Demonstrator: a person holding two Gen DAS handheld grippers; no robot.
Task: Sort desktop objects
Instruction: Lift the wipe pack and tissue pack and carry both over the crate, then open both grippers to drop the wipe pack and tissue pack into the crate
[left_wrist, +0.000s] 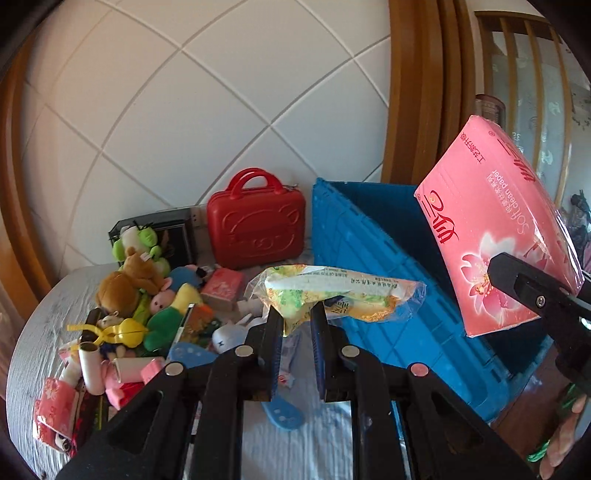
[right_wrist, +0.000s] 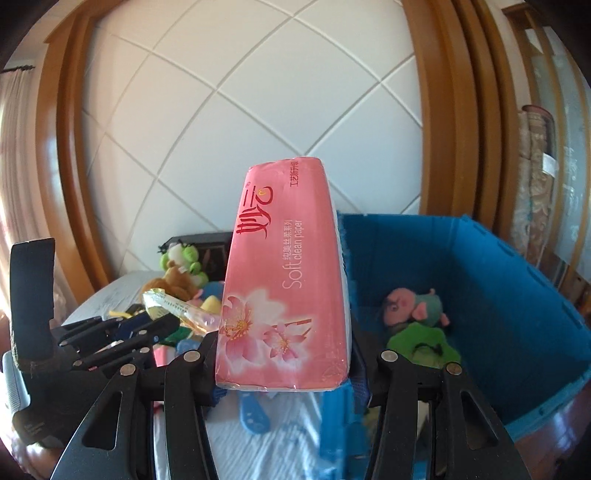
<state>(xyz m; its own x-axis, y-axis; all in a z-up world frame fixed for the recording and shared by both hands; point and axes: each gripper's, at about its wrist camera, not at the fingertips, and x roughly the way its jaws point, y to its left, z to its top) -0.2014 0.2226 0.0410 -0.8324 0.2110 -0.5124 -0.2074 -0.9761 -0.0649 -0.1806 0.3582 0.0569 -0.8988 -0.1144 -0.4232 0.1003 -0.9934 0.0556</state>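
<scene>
My left gripper (left_wrist: 297, 317) is shut on the clear wrap of a yellow-green tissue pack (left_wrist: 340, 291), which hangs above the table in front of the blue crate (left_wrist: 369, 240). My right gripper (right_wrist: 282, 354) is shut on a pink "Soft clean paper" tissue pack (right_wrist: 284, 295), held upright beside the crate's (right_wrist: 517, 295) left wall. The left wrist view shows this pink pack (left_wrist: 495, 229) high at the right, over the crate. The left gripper (right_wrist: 162, 326) with its yellow pack (right_wrist: 173, 306) shows at the left in the right wrist view. A pink pig plush (right_wrist: 413, 306) and a green plush (right_wrist: 424, 339) lie inside the crate.
A red bear-embossed case (left_wrist: 255, 221) and a black box (left_wrist: 173, 232) stand against the quilted wall. Plush toys (left_wrist: 140, 288), small pink tissue packs (left_wrist: 55, 406) and white rolls (left_wrist: 90, 369) are heaped on the table's left. A blue flat piece (left_wrist: 284, 413) lies near the front.
</scene>
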